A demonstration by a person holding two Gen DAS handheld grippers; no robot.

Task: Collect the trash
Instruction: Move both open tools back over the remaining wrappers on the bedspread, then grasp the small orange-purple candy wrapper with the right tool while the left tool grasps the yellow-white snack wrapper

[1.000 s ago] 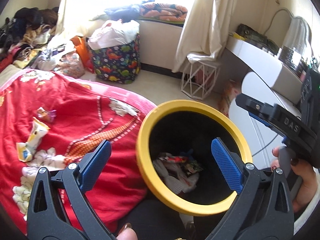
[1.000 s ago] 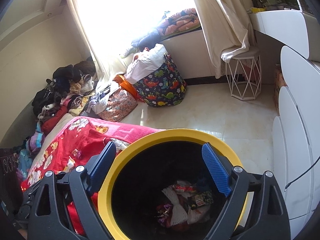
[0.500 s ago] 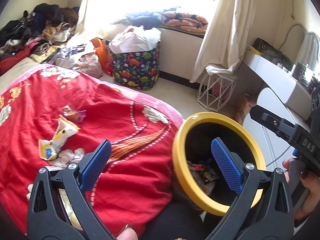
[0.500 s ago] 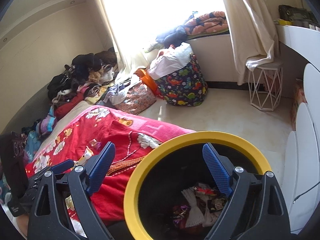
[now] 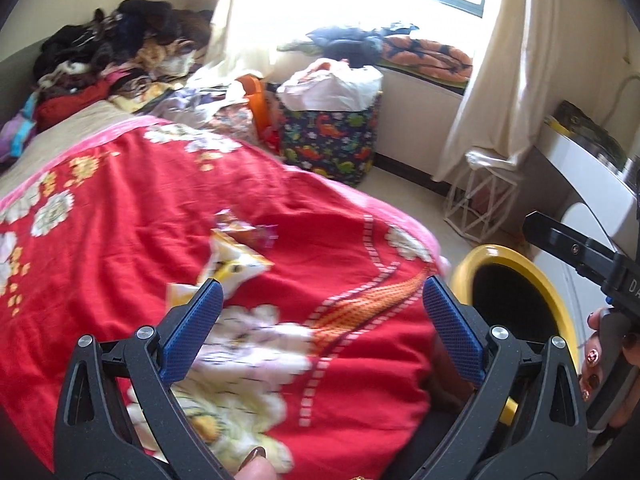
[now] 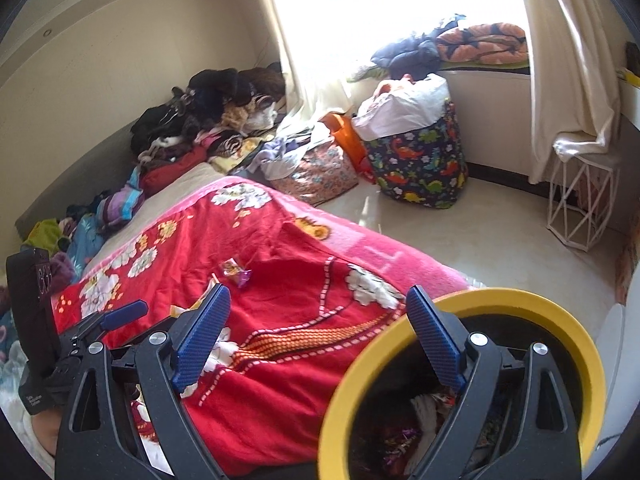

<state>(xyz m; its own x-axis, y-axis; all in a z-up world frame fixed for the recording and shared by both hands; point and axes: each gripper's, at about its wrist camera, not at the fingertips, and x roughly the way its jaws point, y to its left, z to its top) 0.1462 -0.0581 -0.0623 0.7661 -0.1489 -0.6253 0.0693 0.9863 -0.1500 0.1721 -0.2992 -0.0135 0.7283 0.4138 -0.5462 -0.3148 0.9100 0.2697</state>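
- Left gripper (image 5: pixel 320 312): jaws wide apart, nothing between them, above the red blanket (image 5: pixel 120 248).
- Right gripper (image 6: pixel 320 332): jaws equally wide, empty, straddling blanket and yellow-rimmed bin (image 6: pixel 560 320).
- Yellow wrapper (image 5: pixel 236 266) and purple wrapper (image 5: pixel 264 234) lie on the blanket, near the left jaws.
- Only the right view looks into the bin (trash inside).
- Bare floor (image 6: pixel 480 240) beyond the bed edge, by the dinosaur-print hamper (image 6: pixel 420 168).

The right gripper (image 6: pixel 316 332) gapes empty over a red flowered blanket (image 6: pixel 280 280), beside a yellow-rimmed black bin (image 6: pixel 516 300) holding wrappers.
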